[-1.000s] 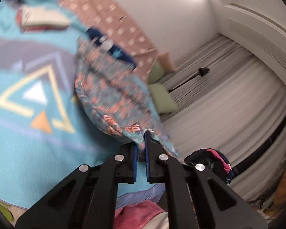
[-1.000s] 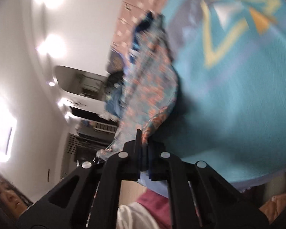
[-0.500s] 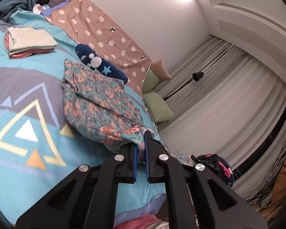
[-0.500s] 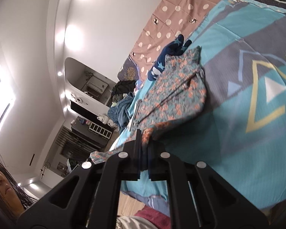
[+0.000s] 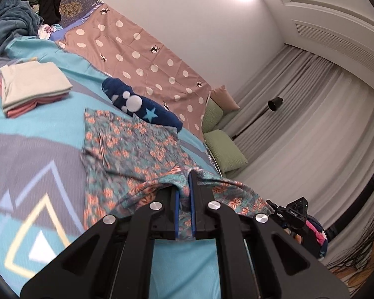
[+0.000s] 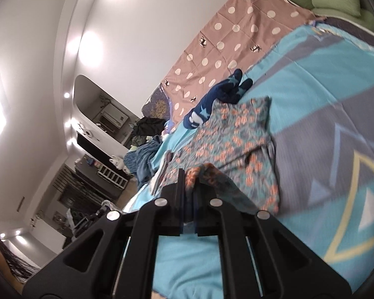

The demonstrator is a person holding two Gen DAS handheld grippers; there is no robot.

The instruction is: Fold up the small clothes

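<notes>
The flowered cloth [image 5: 127, 149] is spread on the bed [image 5: 25, 174], its near edge pinched tight by both tongs [image 5: 183, 194] [image 6: 189, 191]. If one side is pulled harder, the fold could end up crooked.

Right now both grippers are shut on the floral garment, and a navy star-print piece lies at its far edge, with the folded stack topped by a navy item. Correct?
Not quite. In the left wrist view the folded stack is topped by a cream piece, with pink beneath. The rest holds: left gripper and right gripper pinch the floral garment, and the navy star-print piece lies at its far edge.
</notes>
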